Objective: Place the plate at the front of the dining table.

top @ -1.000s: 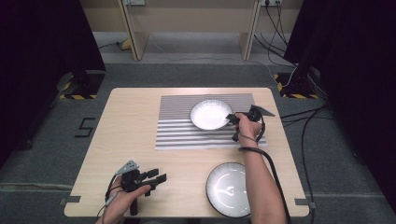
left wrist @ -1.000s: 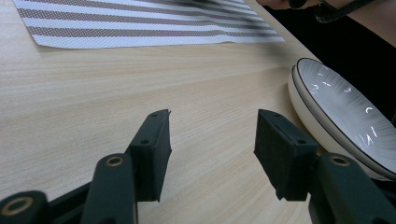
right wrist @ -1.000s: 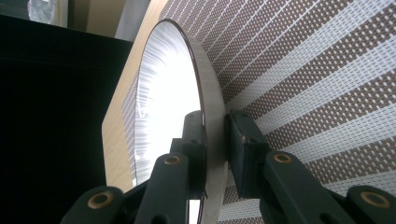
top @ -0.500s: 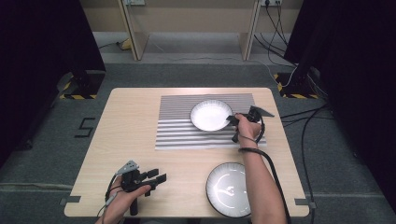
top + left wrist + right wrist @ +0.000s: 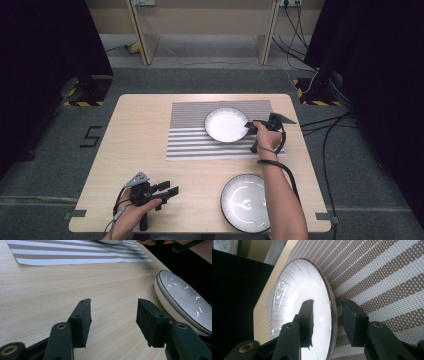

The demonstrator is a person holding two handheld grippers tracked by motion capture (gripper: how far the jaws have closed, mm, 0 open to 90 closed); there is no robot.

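A: Layout, big to small?

B: Wooden table (image 5: 145, 140). Striped placemat (image 5: 192, 142) across its far middle. Two plates: one on the mat (image 5: 226, 125), a second (image 5: 246, 202) on bare wood at the near edge, just beside the right forearm.

A: Which one's in play?

B: The plate on the mat. Right gripper (image 5: 254, 127) is at its right rim. In the right gripper view the jaws straddle that rim (image 5: 331, 315), one over the inside, one outside over the mat. They've just been opening; the rim sits between the pads with a visible gap, so it's released, not gripped.

A: Left?

B: Left gripper (image 5: 162, 191) rests near the front left corner, jaws spread, nothing between them. Its own view shows bare wood ahead and the near plate (image 5: 185, 300) off to the side.

A: Plate look?

B: White, glossy, fine radial ribbing inside, thin dark edge line. Shallow, lying flat.

A: Handling?

B: Looks like glazed ceramic: rigid, fairly heavy for its size, slick, chips if dropped. I'd pinch the rim squarely, one pad inside and one under the lip. A one-sided grip will likely let it droop, so lift slowly.
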